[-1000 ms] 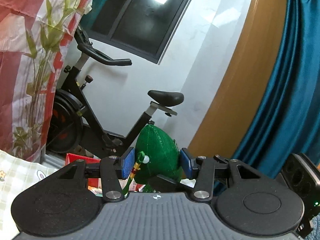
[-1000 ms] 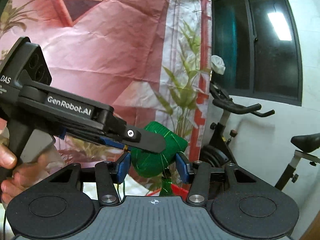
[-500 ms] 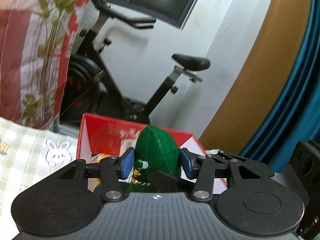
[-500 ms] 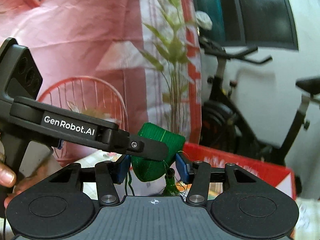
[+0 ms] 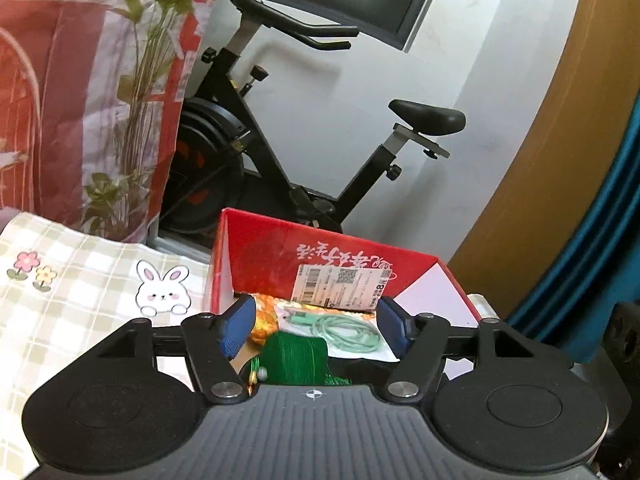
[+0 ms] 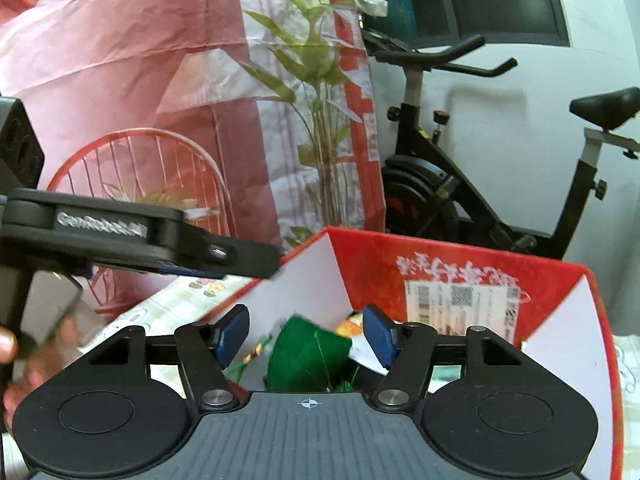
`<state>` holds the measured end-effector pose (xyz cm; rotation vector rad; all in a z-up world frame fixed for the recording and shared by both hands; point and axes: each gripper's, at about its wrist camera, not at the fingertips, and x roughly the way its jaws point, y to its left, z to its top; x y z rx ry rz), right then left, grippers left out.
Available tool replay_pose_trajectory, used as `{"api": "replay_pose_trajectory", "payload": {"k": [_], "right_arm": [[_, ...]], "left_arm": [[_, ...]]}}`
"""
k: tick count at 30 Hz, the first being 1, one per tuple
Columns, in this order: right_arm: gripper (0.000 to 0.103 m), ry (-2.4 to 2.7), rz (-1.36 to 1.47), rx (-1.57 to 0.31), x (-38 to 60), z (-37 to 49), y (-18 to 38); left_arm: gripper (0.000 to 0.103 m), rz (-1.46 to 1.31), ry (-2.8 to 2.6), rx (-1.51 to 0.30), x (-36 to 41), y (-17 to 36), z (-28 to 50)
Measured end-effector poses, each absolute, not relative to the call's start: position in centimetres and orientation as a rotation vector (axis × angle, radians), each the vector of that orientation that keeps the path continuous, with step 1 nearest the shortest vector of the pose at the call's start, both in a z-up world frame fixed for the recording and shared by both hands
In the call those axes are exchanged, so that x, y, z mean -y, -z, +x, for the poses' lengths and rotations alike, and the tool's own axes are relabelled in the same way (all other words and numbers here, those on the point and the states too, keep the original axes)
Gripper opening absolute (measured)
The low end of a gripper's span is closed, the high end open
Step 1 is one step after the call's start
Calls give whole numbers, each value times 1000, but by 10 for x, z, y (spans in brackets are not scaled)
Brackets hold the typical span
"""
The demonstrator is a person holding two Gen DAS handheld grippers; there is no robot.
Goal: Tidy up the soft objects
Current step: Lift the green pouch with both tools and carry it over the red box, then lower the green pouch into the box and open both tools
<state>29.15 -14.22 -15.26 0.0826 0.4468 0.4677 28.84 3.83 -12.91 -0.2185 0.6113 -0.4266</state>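
Note:
A green woven soft pouch (image 5: 297, 359) with a beaded tassel lies low between the pads of my left gripper (image 5: 316, 322); the jaws are opening and neither pad touches it. In the right wrist view the same pouch (image 6: 308, 352) sits tilted between the pads of my right gripper (image 6: 305, 334), whose jaws are also opening and stand clear of it. Below it is an open red cardboard box (image 5: 260, 256) holding an orange item (image 5: 264, 322) and a bagged mint-green cable (image 5: 344, 328). The left gripper's body (image 6: 120, 236) crosses the right wrist view on the left.
An exercise bike (image 5: 280, 152) stands behind the red box (image 6: 440, 256). A pink curtain with bamboo print (image 6: 180, 80) hangs on the left. A checked cloth with a rabbit print (image 5: 80, 300) covers the surface beside the box. A blue curtain (image 5: 600, 240) hangs right.
Both grippers sank from in front of the curtain and bike down over the red box. Both pairs of jaws widened and let go of the green pouch, which dropped lower between them.

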Motion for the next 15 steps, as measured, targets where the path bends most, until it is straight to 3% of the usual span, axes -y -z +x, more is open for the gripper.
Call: {"api": "replay_pose_trajectory", "payload": {"k": [9,15], "right_arm": [[57,-414,116,-410,176,240,155],[56,-378,118,-373,193,194,160]], "left_arm": [[68,-32,439,-566,-31,128,231],[68,-56,458,-593,-32,144,195]]}}
